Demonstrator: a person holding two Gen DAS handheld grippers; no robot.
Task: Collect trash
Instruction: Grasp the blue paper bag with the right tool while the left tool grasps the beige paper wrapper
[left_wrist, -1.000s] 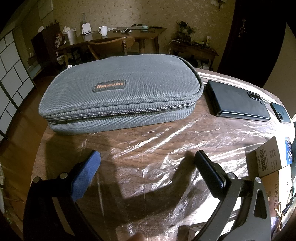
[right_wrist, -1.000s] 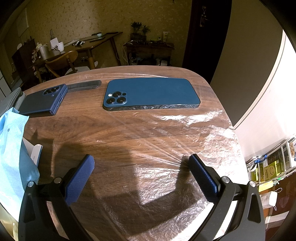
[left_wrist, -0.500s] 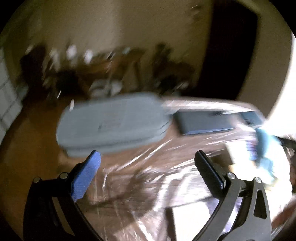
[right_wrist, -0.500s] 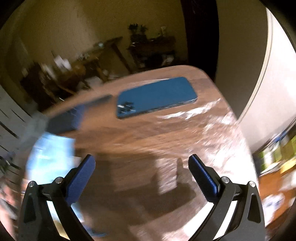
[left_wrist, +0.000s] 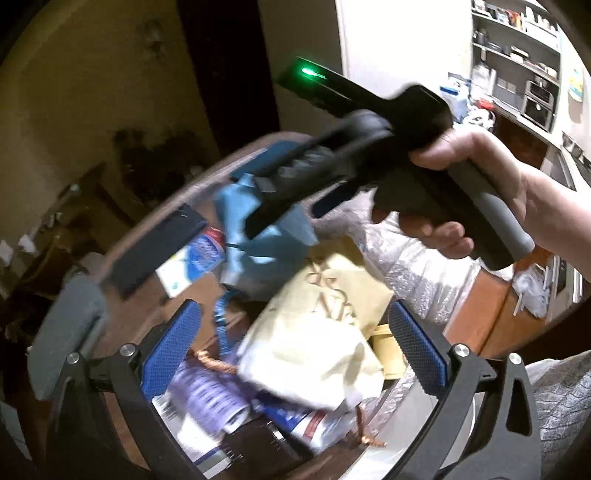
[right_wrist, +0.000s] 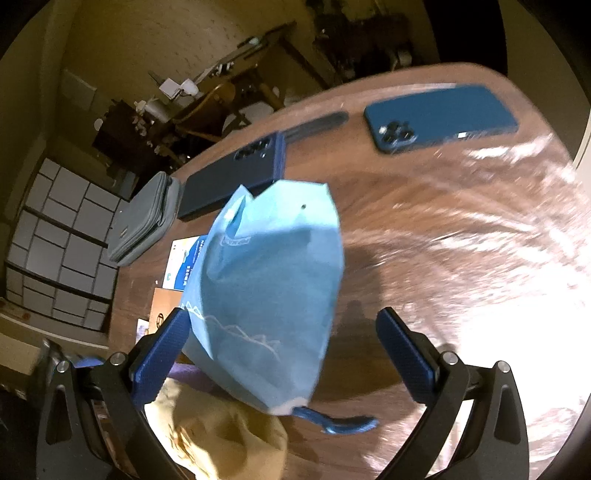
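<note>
A light blue bag (right_wrist: 269, 291) lies on the wooden table, between the open fingers of my right gripper (right_wrist: 284, 354); it also shows in the left wrist view (left_wrist: 266, 229). A cream crumpled bag (left_wrist: 317, 332) lies in a heap of packets and boxes between the open fingers of my left gripper (left_wrist: 295, 350); it shows too in the right wrist view (right_wrist: 218, 432). The right gripper's black body (left_wrist: 354, 147) shows in the left wrist view, held by a hand above the blue bag. Both views are blurred.
A blue phone (right_wrist: 439, 118), a dark folded phone (right_wrist: 236, 173) and a grey zip pouch (right_wrist: 144, 221) lie at the far side of the table. Clear plastic film (right_wrist: 480, 221) covers the table top. White and blue packets (left_wrist: 192, 258) lie near the heap.
Both grippers swung fast toward the middle of the table. The left now faces the heap of packets and the right gripper; the right now has the blue bag between its fingers.
</note>
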